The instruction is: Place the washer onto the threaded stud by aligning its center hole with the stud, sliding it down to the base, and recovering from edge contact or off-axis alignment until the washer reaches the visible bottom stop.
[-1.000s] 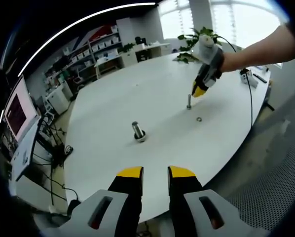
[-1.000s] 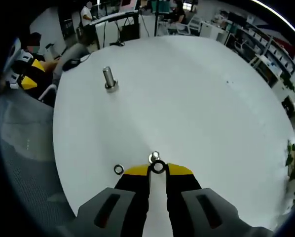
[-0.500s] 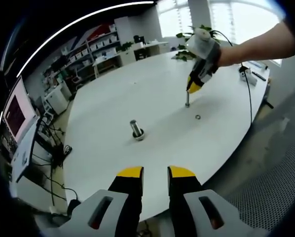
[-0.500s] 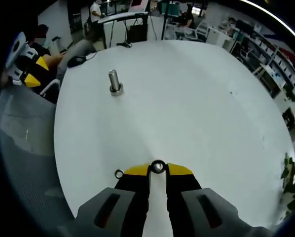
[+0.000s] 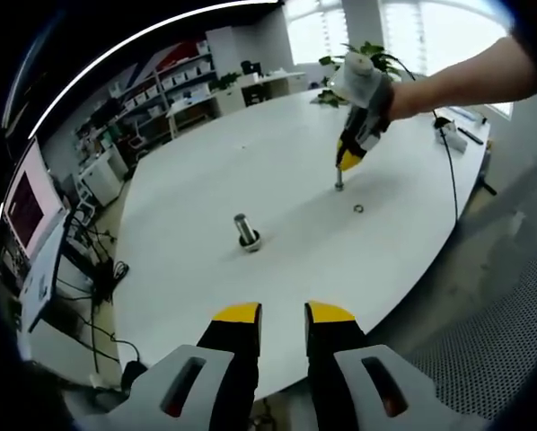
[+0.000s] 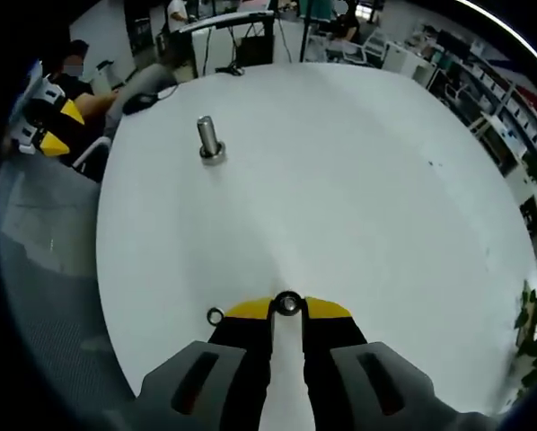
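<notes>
One washer (image 6: 288, 303) lies flat (hole up) in right tongs (image 6: 288, 309).

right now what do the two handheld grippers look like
The left gripper has two black jaws with yellow tips rising from light grey housings with dark slots. The right gripper matches: black jaws, yellow tips, grey housings. From the left gripper view, its body looks pale grey with a dark strap section.
</notes>
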Demonstrator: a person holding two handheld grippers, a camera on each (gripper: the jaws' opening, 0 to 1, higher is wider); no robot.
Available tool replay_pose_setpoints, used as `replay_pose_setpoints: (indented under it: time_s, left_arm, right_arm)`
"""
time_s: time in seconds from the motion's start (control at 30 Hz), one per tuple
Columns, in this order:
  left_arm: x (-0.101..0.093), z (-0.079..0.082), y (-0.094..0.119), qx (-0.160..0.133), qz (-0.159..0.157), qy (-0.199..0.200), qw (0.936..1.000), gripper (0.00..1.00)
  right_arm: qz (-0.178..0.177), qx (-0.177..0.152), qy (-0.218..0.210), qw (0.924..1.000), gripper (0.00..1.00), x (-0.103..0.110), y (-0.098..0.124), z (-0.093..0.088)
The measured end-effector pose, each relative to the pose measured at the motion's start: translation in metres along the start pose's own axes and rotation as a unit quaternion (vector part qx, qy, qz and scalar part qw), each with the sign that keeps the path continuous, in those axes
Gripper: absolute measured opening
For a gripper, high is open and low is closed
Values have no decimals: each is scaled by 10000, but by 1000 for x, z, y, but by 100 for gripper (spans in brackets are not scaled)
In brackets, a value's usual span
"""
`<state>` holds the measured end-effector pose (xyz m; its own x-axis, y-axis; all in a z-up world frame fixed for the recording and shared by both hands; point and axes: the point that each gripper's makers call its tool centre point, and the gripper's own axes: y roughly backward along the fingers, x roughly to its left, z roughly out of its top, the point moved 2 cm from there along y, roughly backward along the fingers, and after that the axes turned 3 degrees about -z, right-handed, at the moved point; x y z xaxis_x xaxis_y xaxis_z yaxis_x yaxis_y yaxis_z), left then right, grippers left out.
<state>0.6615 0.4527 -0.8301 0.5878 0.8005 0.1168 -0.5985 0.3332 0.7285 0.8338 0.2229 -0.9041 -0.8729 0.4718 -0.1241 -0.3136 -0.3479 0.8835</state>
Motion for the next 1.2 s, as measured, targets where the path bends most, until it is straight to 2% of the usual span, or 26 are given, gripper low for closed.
replay_pose_setpoints:
  time_s: [0.47, 0.53, 0.73, 1.1, 1.2]
  left_arm:
    - [0, -3, 0, 59, 1, 23, 10000, 16]
    - [1, -3, -1, 65, 2, 27, 10000, 16]
    - [0, -4, -1, 87, -23, 24, 10000, 16]
    - [-1, -4, -2, 94, -52, 30, 9999, 16]
    - [-1, -3, -1, 46, -47, 65, 10000, 16]
  right_arm:
    - [206, 418, -136, 9988, 13, 5, -35, -25]
    - [155, 342, -125, 9992, 13, 3, -37, -23]
    - [140, 403, 33, 9991, 13, 4, -36, -21]
    - [142, 301, -100, 9994, 14, 4, -35, -21]
    - [153, 268, -252, 9992, 15, 3, -33, -21]
